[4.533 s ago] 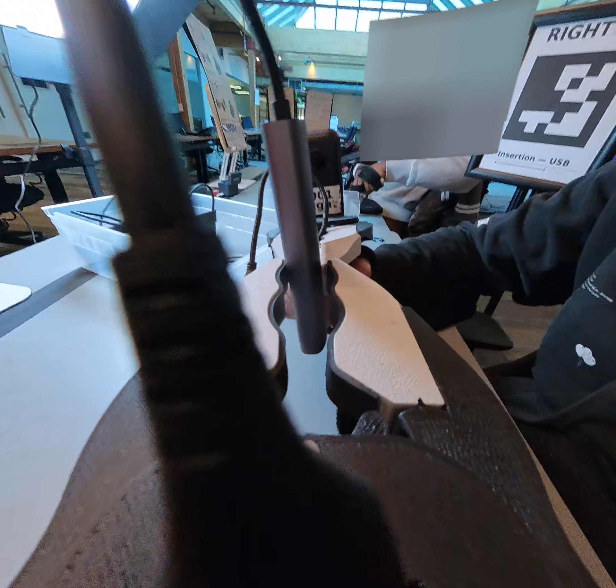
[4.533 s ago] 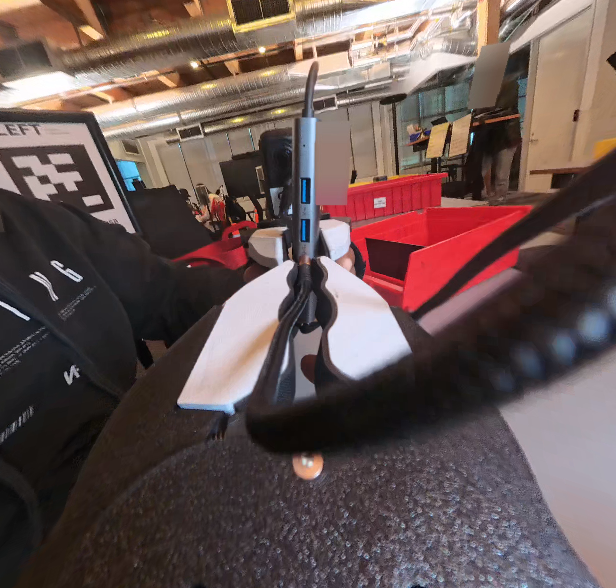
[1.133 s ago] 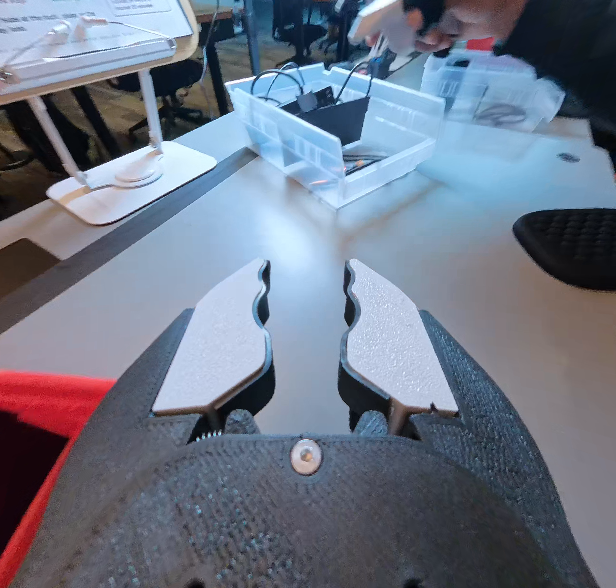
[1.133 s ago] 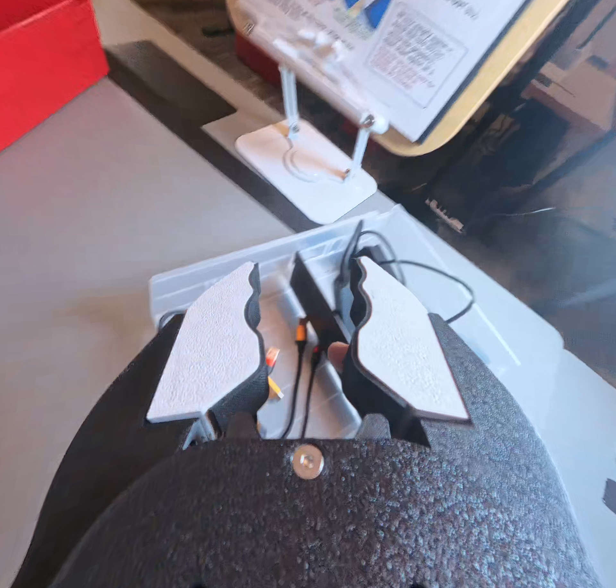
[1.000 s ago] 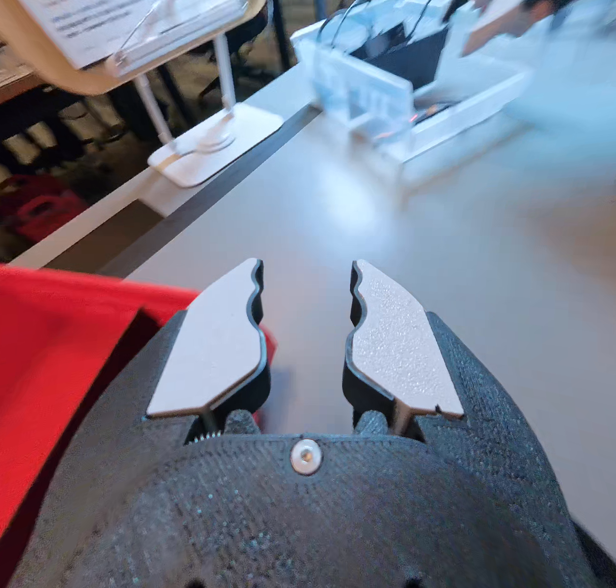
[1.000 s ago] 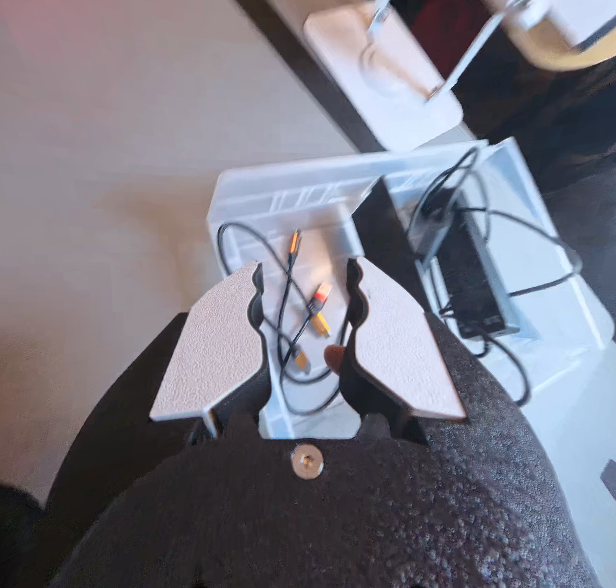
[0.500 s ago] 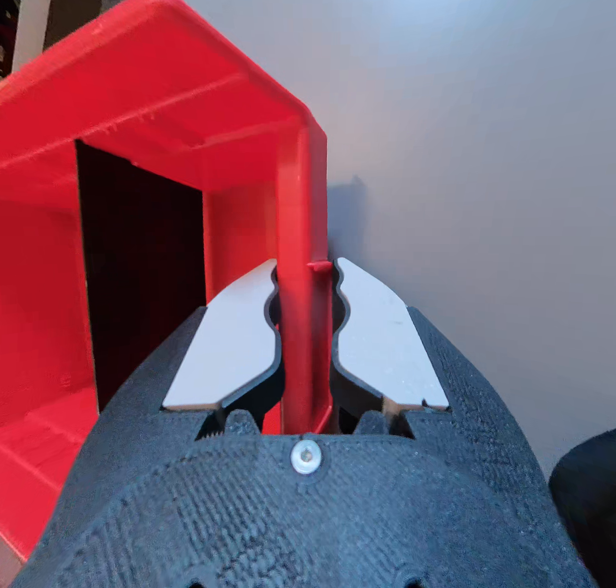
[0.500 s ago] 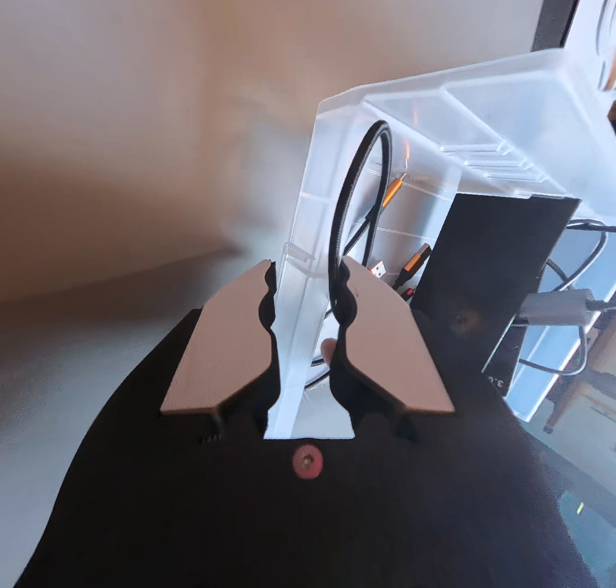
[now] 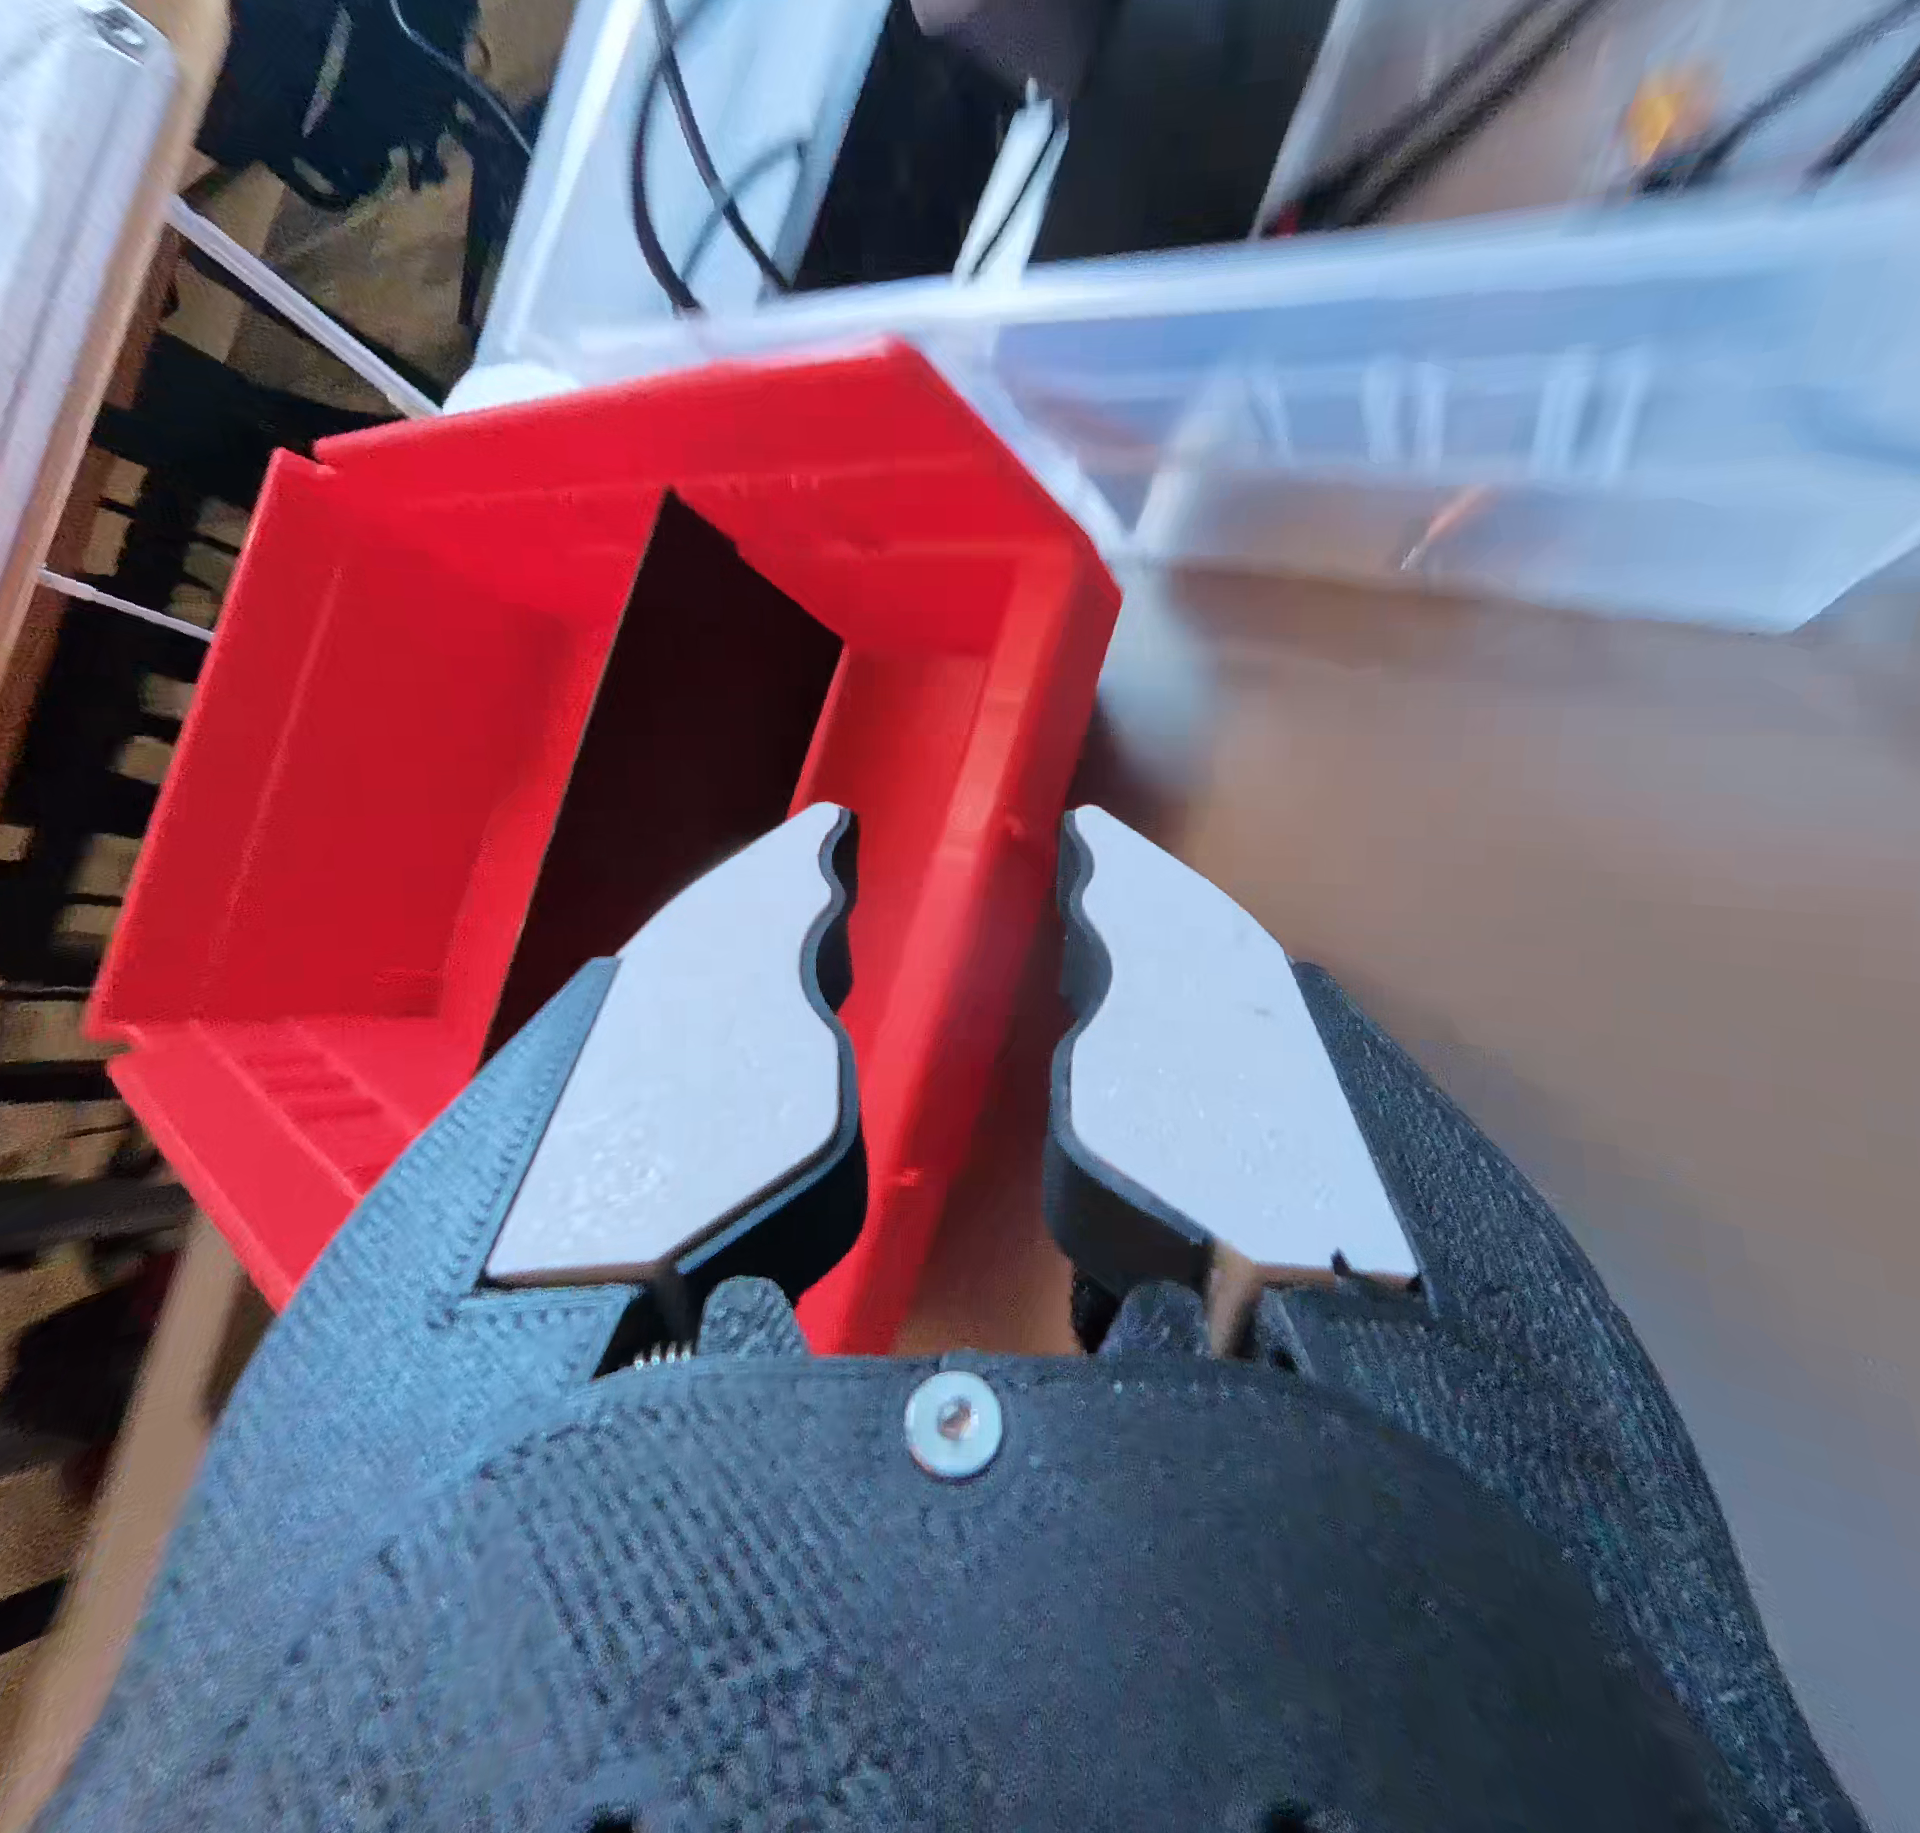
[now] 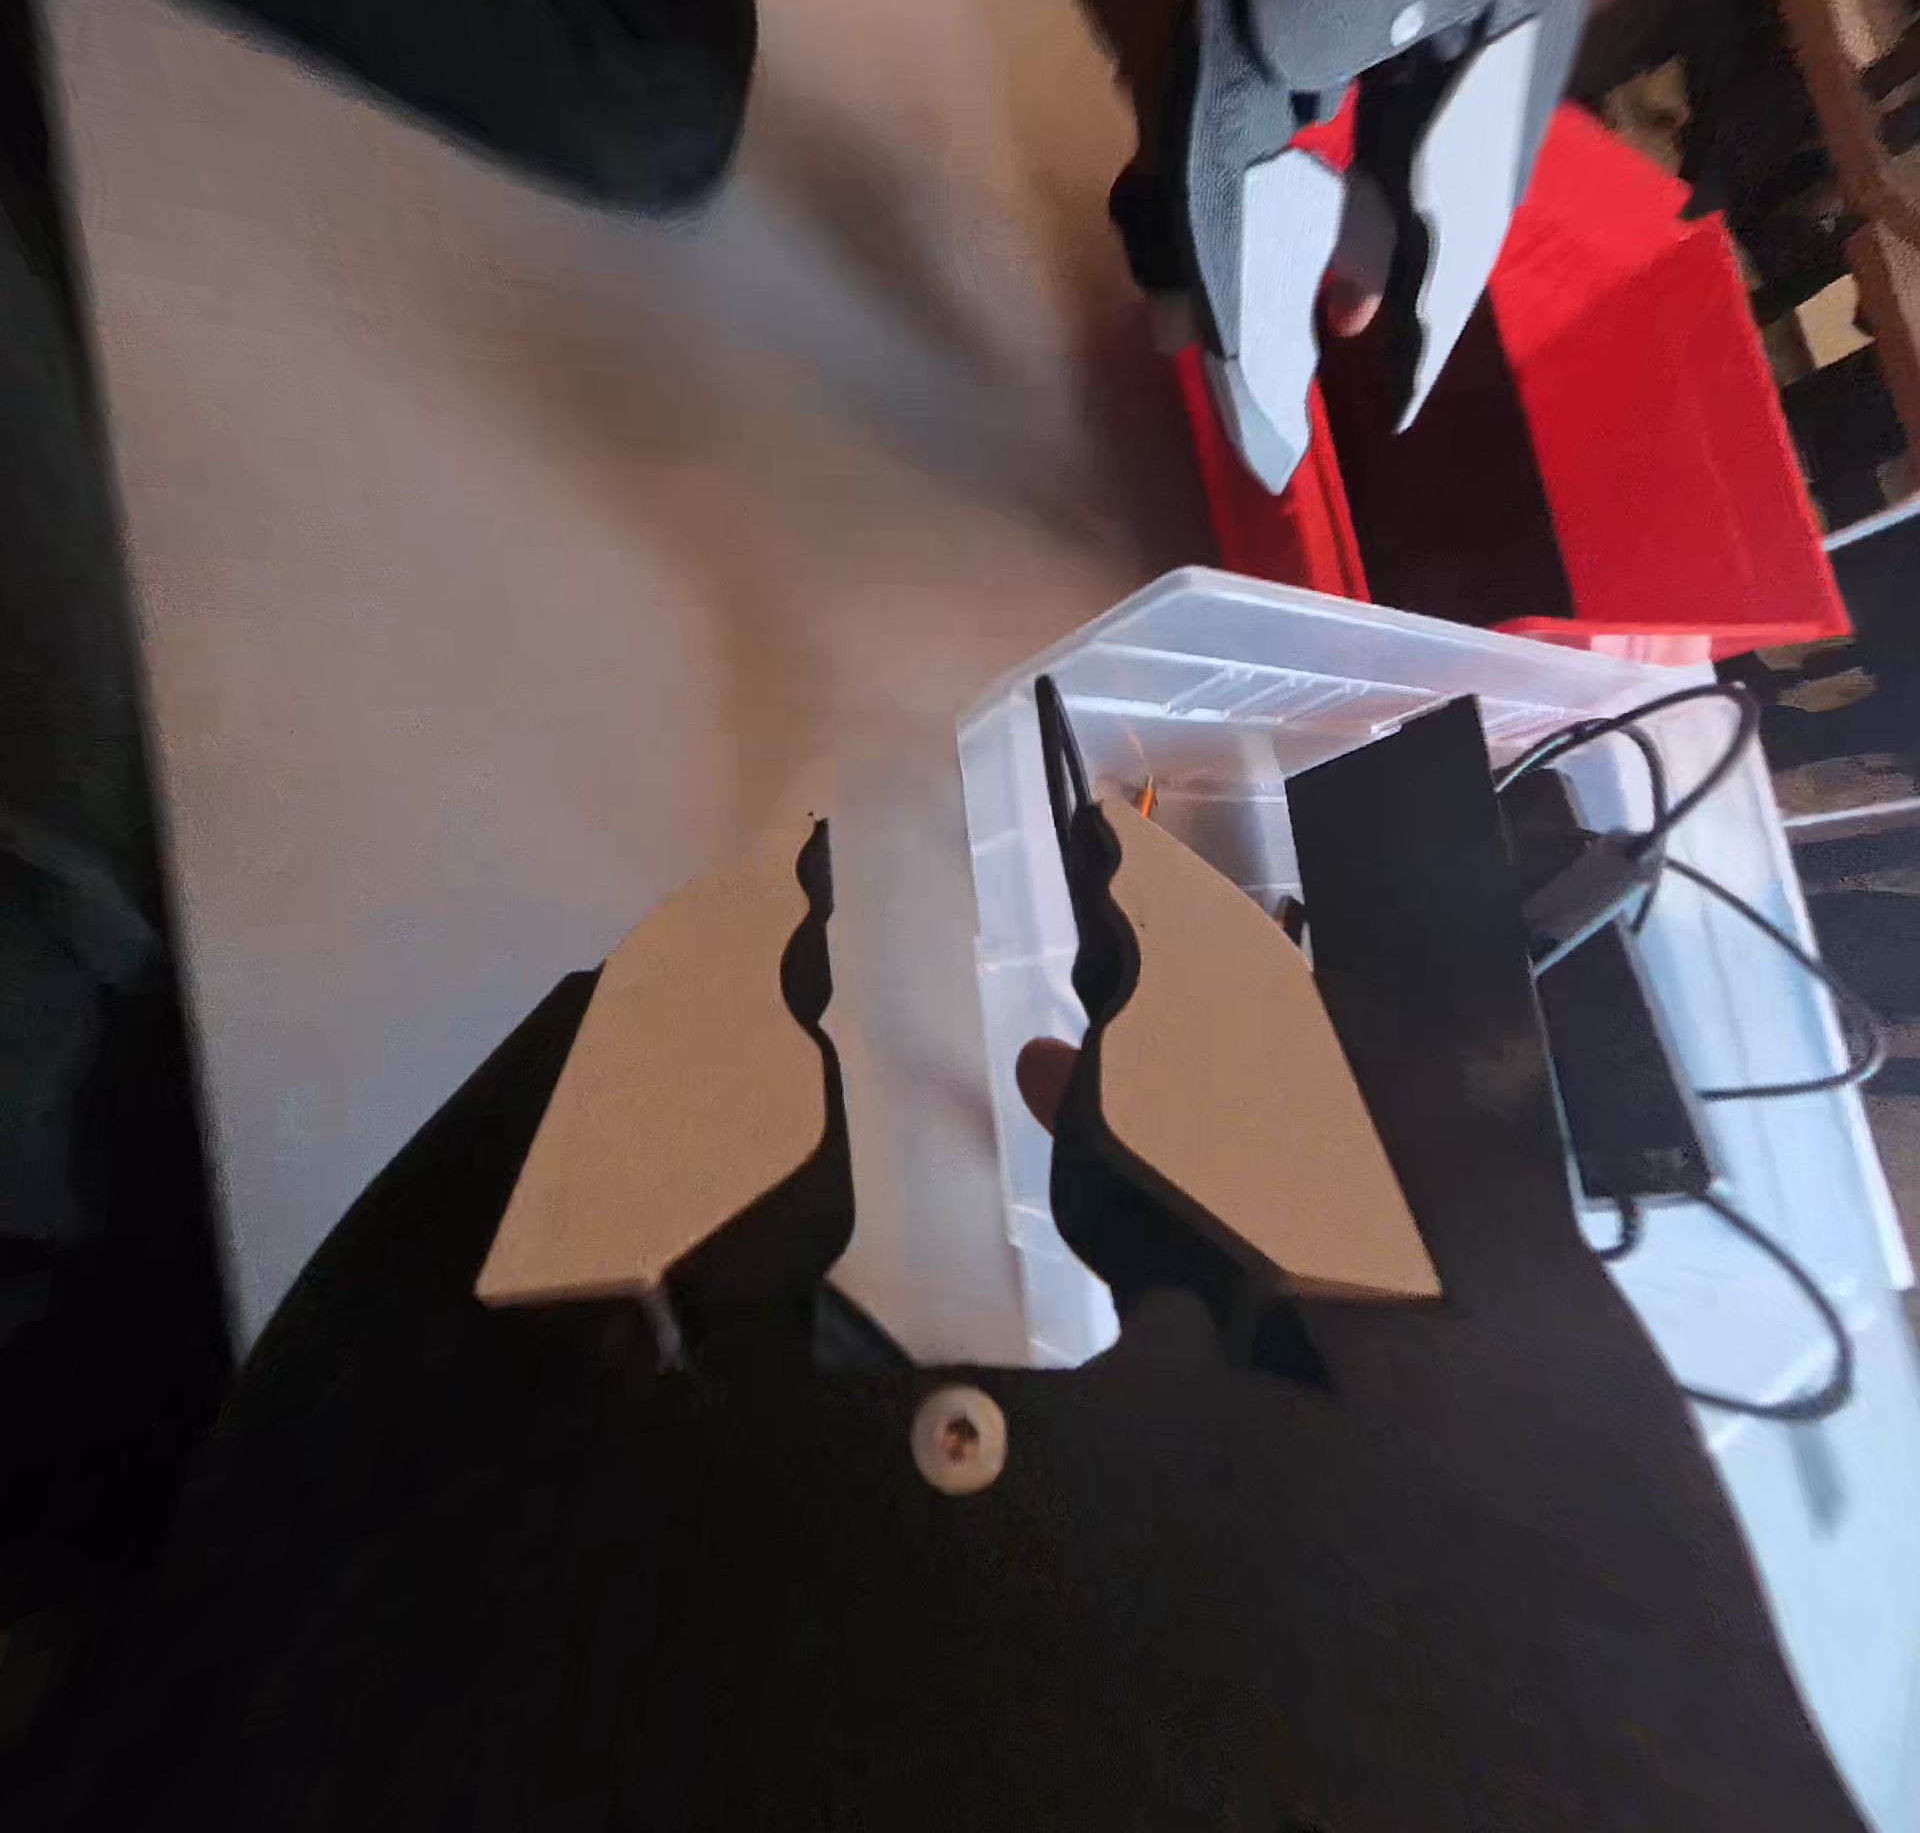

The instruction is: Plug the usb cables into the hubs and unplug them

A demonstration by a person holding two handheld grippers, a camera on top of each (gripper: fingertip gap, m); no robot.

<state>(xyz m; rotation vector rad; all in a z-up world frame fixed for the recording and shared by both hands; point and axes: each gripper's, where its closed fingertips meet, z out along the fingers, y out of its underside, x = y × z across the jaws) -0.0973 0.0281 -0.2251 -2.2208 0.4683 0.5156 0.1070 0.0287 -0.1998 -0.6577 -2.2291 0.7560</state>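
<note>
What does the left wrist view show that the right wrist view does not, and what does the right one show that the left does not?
Only the left wrist view shows the left gripper open astride the red bin's side wall. Only the right wrist view shows the right gripper open over the corner of the clear bin, and the black divider with a dark device beside it. Both views show the red bin, the clear bin, black cables and the table.
</note>
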